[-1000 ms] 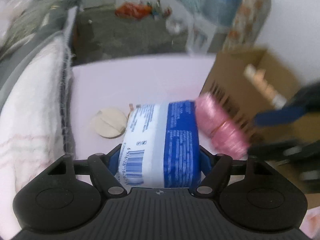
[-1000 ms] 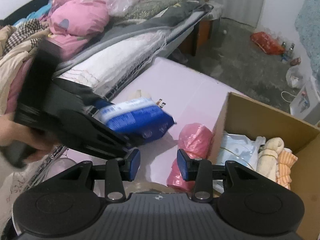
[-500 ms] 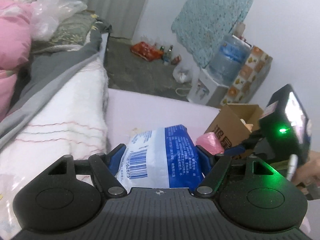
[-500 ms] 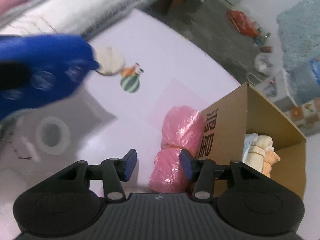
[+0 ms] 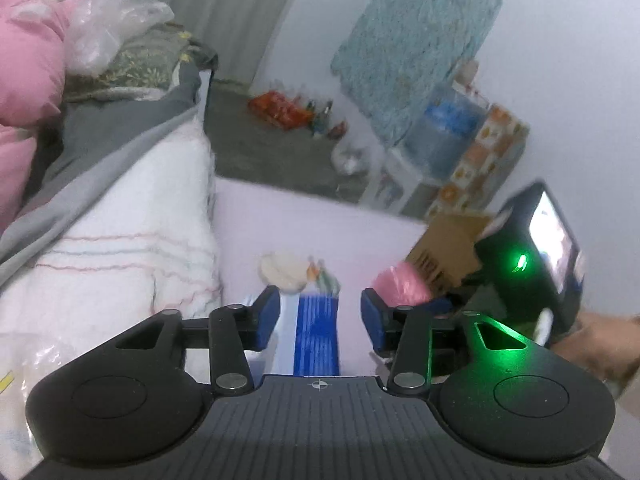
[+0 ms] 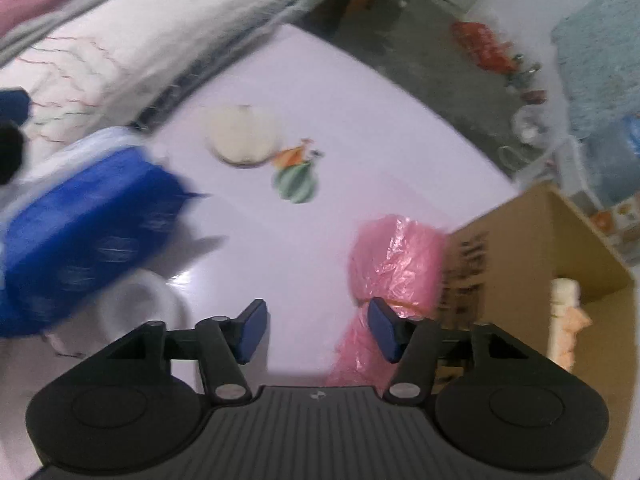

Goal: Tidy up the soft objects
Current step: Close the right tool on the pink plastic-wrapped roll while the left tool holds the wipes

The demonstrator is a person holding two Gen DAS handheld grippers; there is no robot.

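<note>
A blue and white soft pack [image 5: 314, 332] shows low between my left gripper's [image 5: 320, 316] fingers, which stand apart from it; the gripper is open. In the right wrist view the pack [image 6: 80, 240] is blurred at the left, above the pink table [image 6: 340, 120]. A pink plastic bundle [image 6: 394, 264] lies against the cardboard box [image 6: 540, 248]. My right gripper [image 6: 318, 330] is open and empty, its right finger in front of the bundle. The bundle [image 5: 400, 284] and box [image 5: 452, 248] also show in the left wrist view.
A round cream pad [image 6: 242, 140] and a small watermelon-pattern item [image 6: 298, 182] lie on the table. A tape roll [image 6: 140, 312] sits at the near left. Bedding [image 5: 112, 220] is piled along the left. Rolled cloths [image 6: 564, 320] are in the box.
My left gripper opened and the blue pack left its fingers, now lower and blurred. My right gripper stayed open and shifted over the table near the pink bundle.
</note>
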